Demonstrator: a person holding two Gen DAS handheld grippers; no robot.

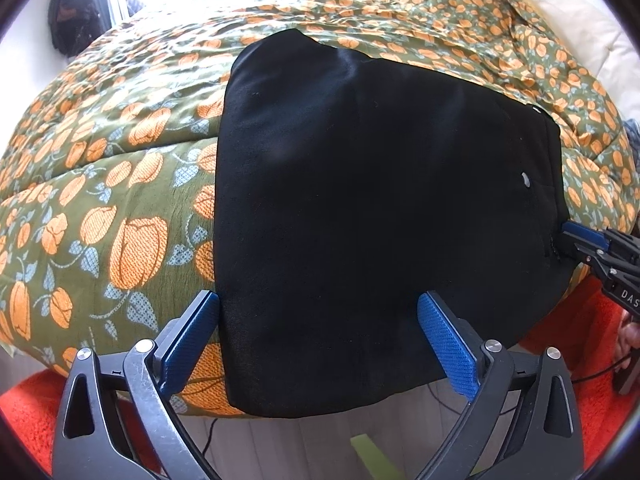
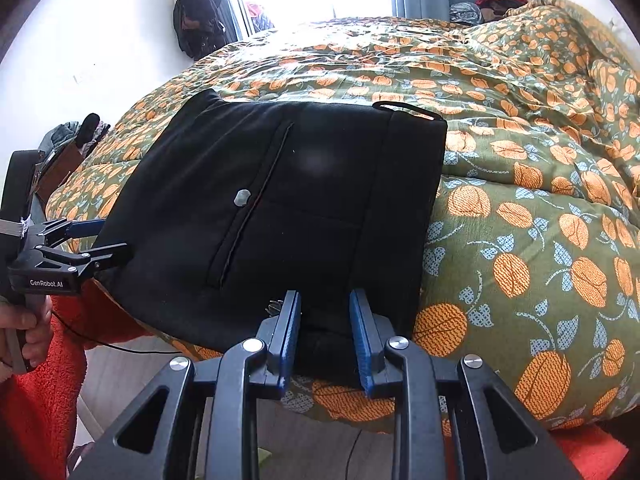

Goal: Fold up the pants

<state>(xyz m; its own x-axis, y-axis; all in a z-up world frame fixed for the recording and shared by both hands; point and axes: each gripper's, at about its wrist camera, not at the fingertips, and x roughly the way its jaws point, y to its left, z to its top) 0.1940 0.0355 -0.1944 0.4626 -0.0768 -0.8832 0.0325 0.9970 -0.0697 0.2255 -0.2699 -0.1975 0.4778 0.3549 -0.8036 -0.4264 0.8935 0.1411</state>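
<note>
Black pants [image 1: 360, 180] lie folded into a compact rectangle on the bed, with the near edge hanging a little over the side. A pocket slit and a small grey button [image 2: 241, 197] face up. My left gripper [image 1: 320, 298] stands wide open, its blue pads straddling the near left corner of the pants [image 2: 300, 200] without pressing it. From the right wrist view, this left gripper [image 2: 114, 238] sits at the pants' left edge. My right gripper [image 2: 325, 294] is nearly closed, pinching a thick fold of the waist end. In the left wrist view, the right gripper [image 1: 576, 242] is at the far right.
A green quilt with orange flowers [image 2: 520, 200] covers the bed and bunches up at the far right. A hand in a red fleece sleeve [image 2: 40, 380] holds the left tool. Pale floor with a thin cable [image 2: 120, 348] lies below. A dark bag [image 2: 196, 12] hangs beside the window.
</note>
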